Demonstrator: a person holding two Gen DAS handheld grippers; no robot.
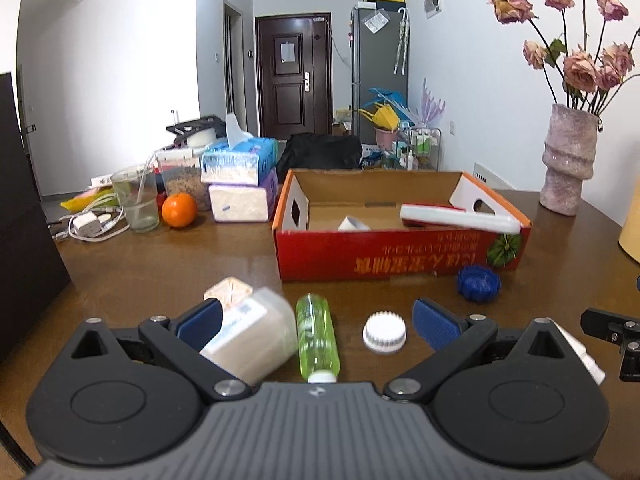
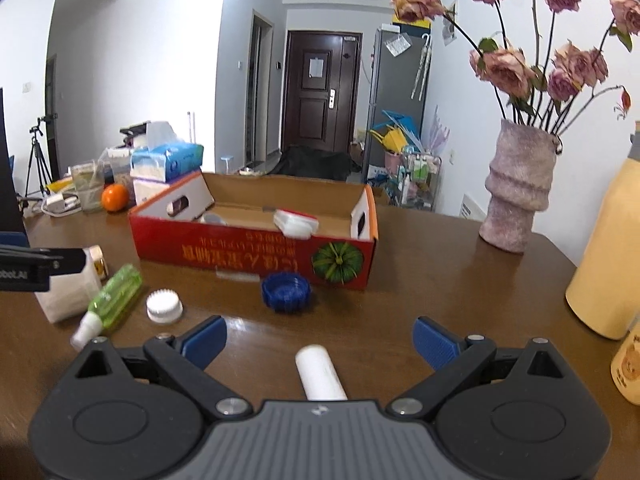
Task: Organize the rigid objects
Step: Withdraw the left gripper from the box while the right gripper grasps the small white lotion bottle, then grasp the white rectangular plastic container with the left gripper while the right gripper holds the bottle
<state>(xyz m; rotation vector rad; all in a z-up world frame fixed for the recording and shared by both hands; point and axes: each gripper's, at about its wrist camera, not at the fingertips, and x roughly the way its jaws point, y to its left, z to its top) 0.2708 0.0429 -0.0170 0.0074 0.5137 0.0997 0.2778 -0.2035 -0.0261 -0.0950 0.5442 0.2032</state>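
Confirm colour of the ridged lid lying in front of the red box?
Blue. The ridged lid shows best in the right wrist view, on the table by the red box.

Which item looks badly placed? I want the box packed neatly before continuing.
The long white-and-red flat case is askew: it lies tilted across the red cardboard box, one end propped on the front rim at the right corner instead of flat on the bottom.

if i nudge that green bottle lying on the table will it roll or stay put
The green bottle lies on its side and looks rounded, so a sideways push would probably roll it. A white box sits right beside it on one side and may block it. It looks like clear, stiff plastic, likely light and a little slippery in the tongs.
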